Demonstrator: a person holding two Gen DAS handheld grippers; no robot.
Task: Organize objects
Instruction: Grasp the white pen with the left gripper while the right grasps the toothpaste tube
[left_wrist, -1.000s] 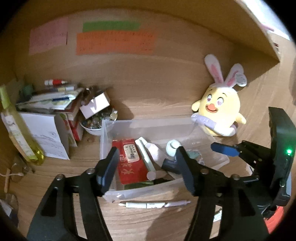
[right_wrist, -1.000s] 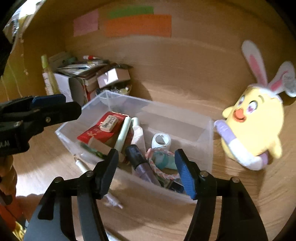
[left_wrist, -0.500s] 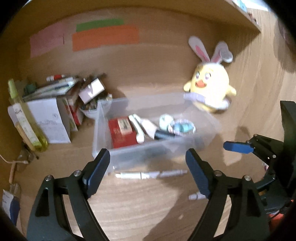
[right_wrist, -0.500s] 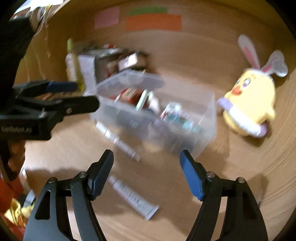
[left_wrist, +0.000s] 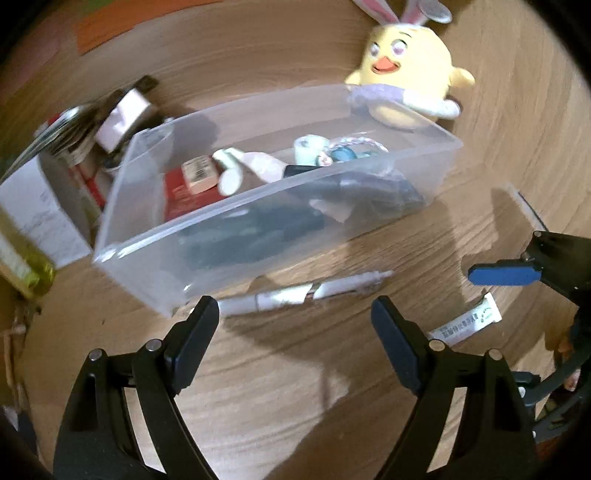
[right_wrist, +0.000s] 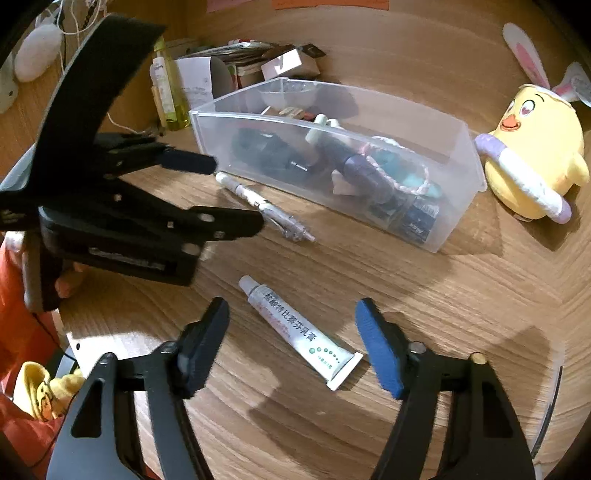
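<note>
A clear plastic bin (left_wrist: 236, 236) (right_wrist: 373, 103) holds a red box, tubes, a tape roll and dark items. A white pen (left_wrist: 306, 293) (right_wrist: 266, 206) lies on the desk just in front of the bin. A white ointment tube (right_wrist: 299, 328) (left_wrist: 467, 325) lies nearer. My left gripper (left_wrist: 295, 332) is open and empty, just short of the pen; it also shows in the right wrist view (right_wrist: 236, 195). My right gripper (right_wrist: 291, 343) is open and empty, its fingers either side of the tube.
A yellow bunny-eared chick plush (left_wrist: 406, 77) (right_wrist: 532, 147) sits right of the bin. Boxes and papers (right_wrist: 240, 62), and a yellow bottle (right_wrist: 166, 96) stand at the back left. The wooden desk (right_wrist: 443, 314) curves up into a back wall.
Both grippers have pulled back from over the bin and dropped lower. The left now faces the pen; the right now brackets the ointment tube.
</note>
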